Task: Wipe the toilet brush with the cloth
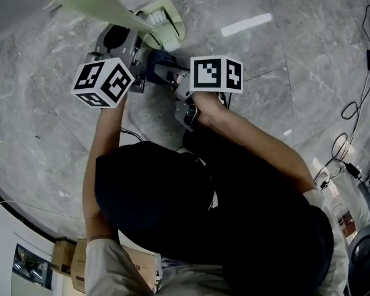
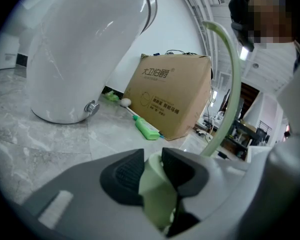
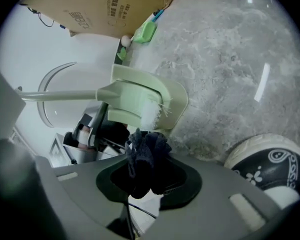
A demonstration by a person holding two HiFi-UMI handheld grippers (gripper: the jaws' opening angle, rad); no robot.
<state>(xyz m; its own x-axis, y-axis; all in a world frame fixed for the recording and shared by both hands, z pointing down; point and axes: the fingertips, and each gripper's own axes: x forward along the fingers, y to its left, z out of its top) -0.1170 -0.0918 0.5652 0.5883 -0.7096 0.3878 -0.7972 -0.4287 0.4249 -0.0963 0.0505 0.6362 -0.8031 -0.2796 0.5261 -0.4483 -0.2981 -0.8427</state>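
Left claw (image 2: 154,173) grips the pale green toilet brush (image 2: 159,196) by its handle. Right claw (image 3: 147,176) pinches the dark cloth (image 3: 146,151), mid-frame just below the white bristles (image 3: 151,115).

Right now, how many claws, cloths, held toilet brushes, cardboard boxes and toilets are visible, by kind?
Claws: 2, left claw and right claw
Cloth: 1
Toilet brush, held: 1
Cardboard box: 1
Toilet: 1
Total: 6

Marble floor (image 3: 230,59) open on one side of toilet brush (image 3: 135,99); toilet (image 2: 85,49) and cardboard box (image 2: 172,94) block the other (shoe (image 3: 270,166) close by, cables (image 1: 357,103) farther off on floor).
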